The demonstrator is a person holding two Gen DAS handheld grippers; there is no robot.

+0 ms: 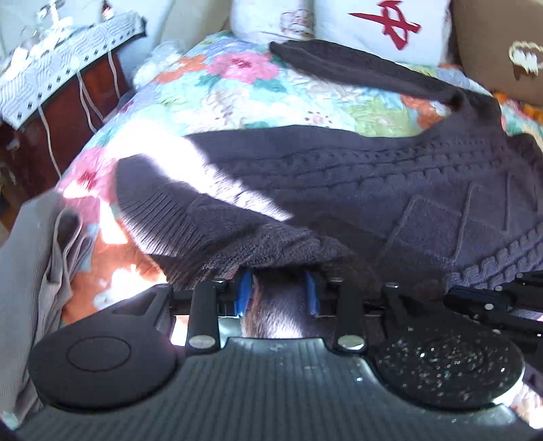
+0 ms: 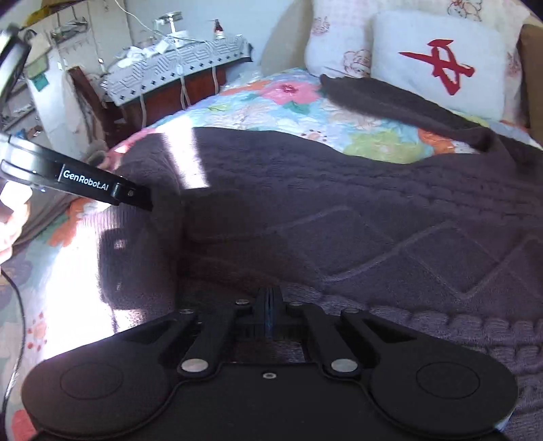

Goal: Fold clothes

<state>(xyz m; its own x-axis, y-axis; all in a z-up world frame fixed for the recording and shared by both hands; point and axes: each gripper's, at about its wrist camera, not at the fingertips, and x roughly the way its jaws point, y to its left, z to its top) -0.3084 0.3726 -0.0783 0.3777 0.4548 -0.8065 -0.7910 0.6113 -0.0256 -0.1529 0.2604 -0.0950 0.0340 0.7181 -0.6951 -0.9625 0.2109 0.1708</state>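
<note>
A dark purple cable-knit sweater [image 1: 356, 190] lies spread on a floral quilt [image 1: 237, 91], one sleeve stretched toward the pillows. My left gripper [image 1: 278, 288] has its blue pads apart, with a fold of the sweater's ribbed edge draped over and between the fingers. In the right wrist view the sweater [image 2: 339, 210] fills the middle. My right gripper [image 2: 269, 305] is shut, its fingers pressed together at the sweater's near edge; whether cloth is pinched I cannot tell. The left gripper's body [image 2: 85, 183] shows at the left of that view.
A grey garment [image 1: 37, 257] lies at the quilt's left edge. Pillows [image 1: 383, 27] stand at the back, a brown cushion [image 1: 502, 44] at the right. A wooden nightstand with a patterned cloth [image 2: 176, 68] and hanging cables stands left of the bed.
</note>
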